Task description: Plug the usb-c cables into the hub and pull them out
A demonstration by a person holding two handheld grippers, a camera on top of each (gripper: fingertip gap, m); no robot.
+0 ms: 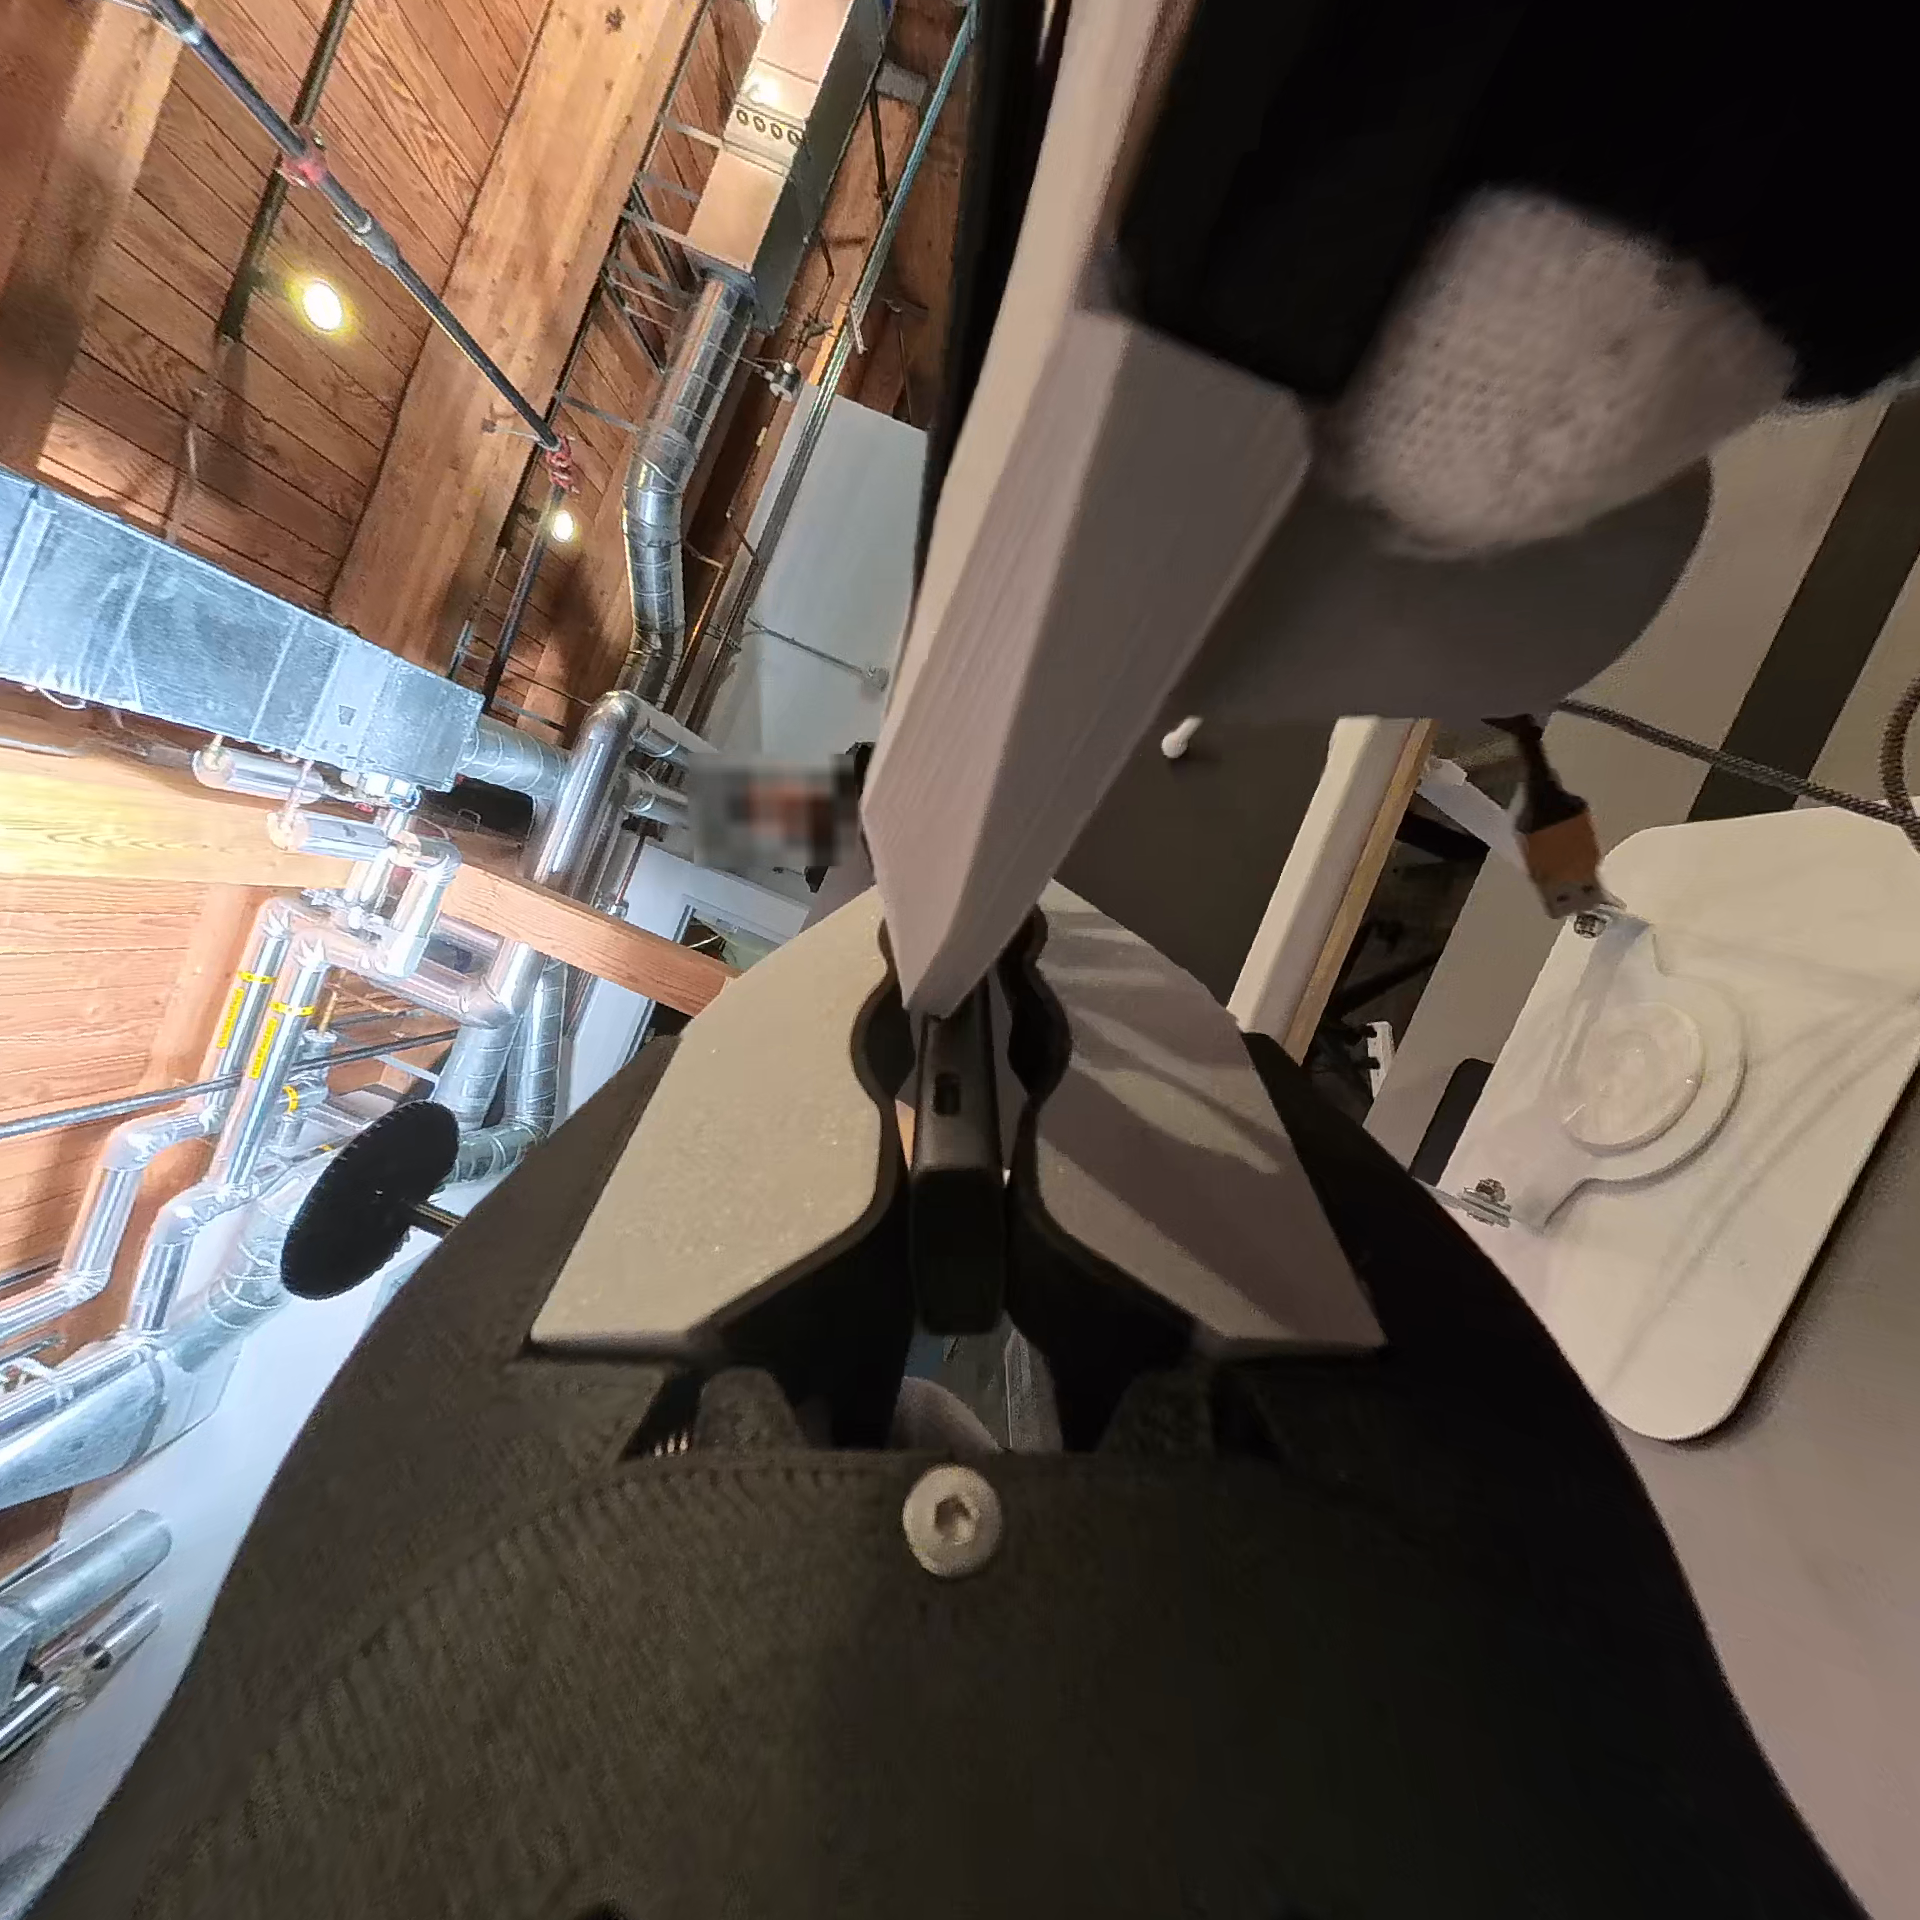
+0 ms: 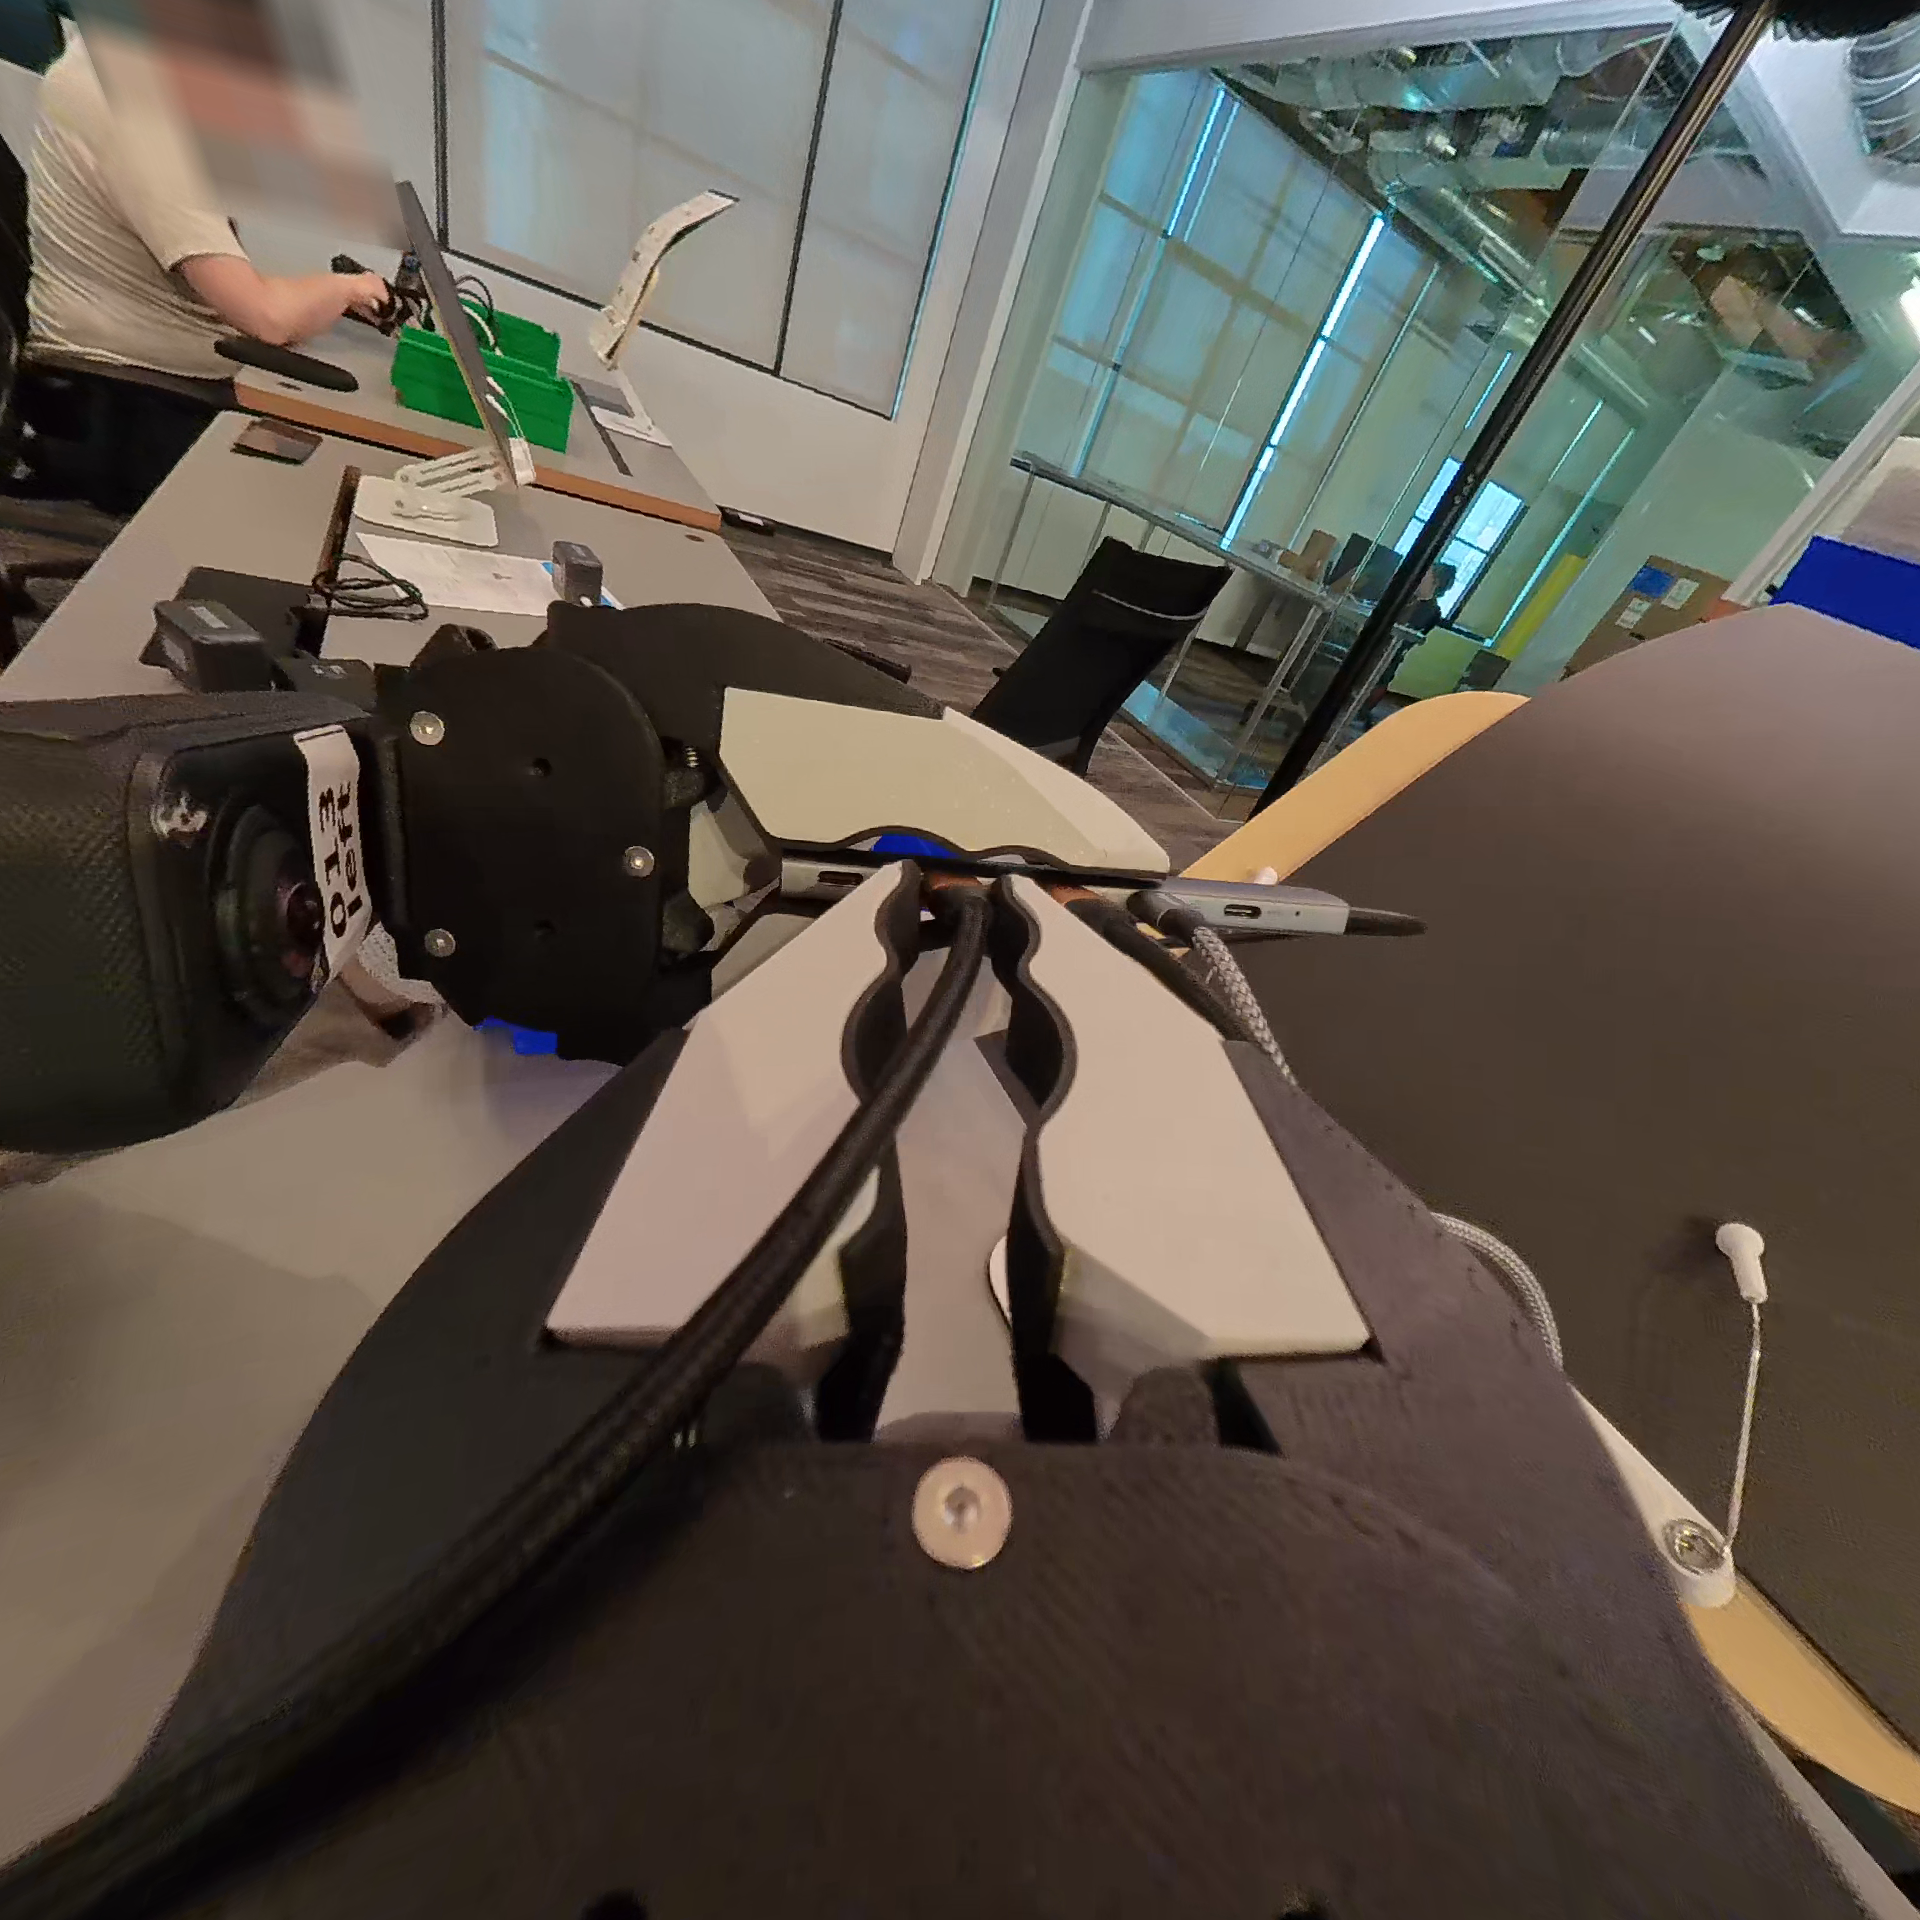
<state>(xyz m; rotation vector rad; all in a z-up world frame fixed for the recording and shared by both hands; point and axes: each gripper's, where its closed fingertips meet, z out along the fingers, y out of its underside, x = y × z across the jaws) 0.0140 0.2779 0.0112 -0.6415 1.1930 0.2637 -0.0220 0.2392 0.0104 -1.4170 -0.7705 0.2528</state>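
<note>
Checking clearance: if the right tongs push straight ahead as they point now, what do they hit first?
Most likely the hub, held edge-on by the left tongs right at the right tongs' tips, which grip a black cable. Depth is unclear, so contact may already exist.

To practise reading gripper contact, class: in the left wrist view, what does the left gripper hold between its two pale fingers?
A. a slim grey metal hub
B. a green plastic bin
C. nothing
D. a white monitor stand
A: the left gripper is shut on the slim grey metal hub, which stands edge-on between its fingers.
</note>
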